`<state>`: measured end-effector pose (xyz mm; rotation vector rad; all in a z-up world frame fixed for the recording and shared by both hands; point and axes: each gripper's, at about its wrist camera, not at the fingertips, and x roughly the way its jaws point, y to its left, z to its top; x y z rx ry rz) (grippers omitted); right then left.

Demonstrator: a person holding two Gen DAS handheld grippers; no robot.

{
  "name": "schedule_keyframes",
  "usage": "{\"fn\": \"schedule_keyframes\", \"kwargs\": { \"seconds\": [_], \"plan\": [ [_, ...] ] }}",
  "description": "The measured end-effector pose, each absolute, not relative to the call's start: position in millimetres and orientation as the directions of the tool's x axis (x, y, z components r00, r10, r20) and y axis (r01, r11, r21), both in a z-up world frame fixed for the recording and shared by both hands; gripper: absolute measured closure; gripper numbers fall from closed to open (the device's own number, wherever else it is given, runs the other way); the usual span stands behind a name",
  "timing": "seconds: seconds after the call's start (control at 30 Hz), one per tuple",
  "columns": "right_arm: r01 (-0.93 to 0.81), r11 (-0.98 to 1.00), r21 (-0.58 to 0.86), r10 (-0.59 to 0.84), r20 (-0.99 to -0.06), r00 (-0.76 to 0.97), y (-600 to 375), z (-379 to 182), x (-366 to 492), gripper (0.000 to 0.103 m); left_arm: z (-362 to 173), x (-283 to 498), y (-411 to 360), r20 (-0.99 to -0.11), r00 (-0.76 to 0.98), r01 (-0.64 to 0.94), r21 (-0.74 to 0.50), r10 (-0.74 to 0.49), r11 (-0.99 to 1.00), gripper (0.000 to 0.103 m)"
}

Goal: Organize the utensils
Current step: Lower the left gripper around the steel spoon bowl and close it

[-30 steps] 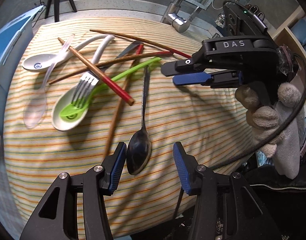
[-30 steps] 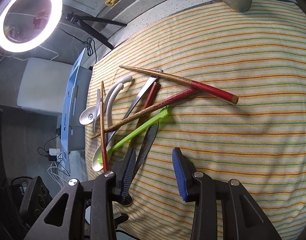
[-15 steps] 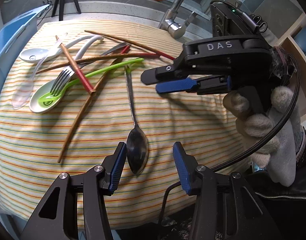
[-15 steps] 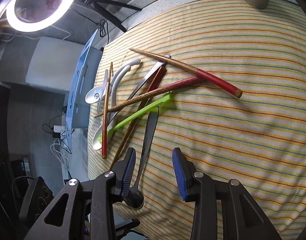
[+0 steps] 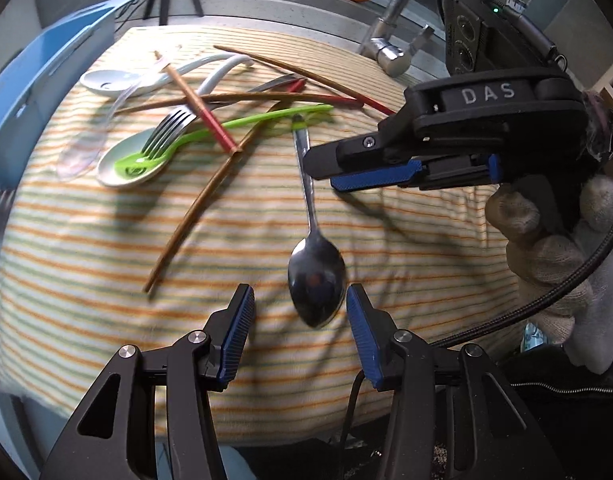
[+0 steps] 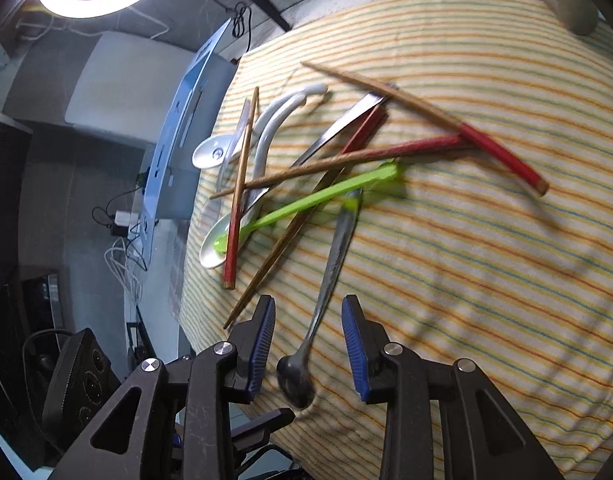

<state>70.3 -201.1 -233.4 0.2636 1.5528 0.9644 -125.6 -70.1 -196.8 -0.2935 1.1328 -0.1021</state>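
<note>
Left wrist view: the left tongs (image 5: pixel 298 320) stand open, pitched steeply down over the striped cloth (image 5: pixel 386 240), with the bowl of the metal spoon (image 5: pixel 316 280) just ahead of the gap between their blue pads and touching neither. The spoon's handle runs away from the bowl toward the tangle of utensils. Beside that handle, on its right, the right tongs (image 5: pixel 326 170) reach in level and sideways across the view, held by a gloved hand (image 5: pixel 546 248) whose fingers wrap the grip — a black cable trails from it.

In the right wrist view, the right tongs (image 6: pixel 308 336) point down at a slant. Their jaws are closing with the spoon's (image 6: pixel 330 276) thin neck between them, the pads not yet pressing on it; the bowl lies nearer the camera, below the pads.

Beyond the spoon's handle tip lies the green plastic spoon (image 5: pixel 210 132), its bowl resting in a white ceramic spoon (image 5: pixel 122 164) with a metal fork (image 5: pixel 166 128) on top. Red-tipped chopsticks (image 5: pixel 202 116) cross that pile, and another white spoon (image 5: pixel 106 82) lies farther off. A faucet (image 5: pixel 390 56) stands past the cloth's far edge.
</note>
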Motion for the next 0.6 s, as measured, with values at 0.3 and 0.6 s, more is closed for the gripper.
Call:
{"fn": "schedule_keyframes", "kwargs": {
  "seconds": [0.3, 0.6],
  "plan": [
    [-0.357, 0.616, 0.702, 0.653, -0.709, -0.267, -214.2, -232.9, 63.0, 0.073, -176.3, -171.6, -59.3, -0.826, 0.485, -0.117, -0.388, -0.288, 0.914, 0.057],
    [-0.369, 0.606, 0.704, 0.653, -0.706, -0.274, -222.1, -229.8, 67.6, 0.073, -185.9, -144.9, -79.7, -0.85, 0.477, -0.119, -0.315, -0.224, 0.942, 0.057]
  ]
}}
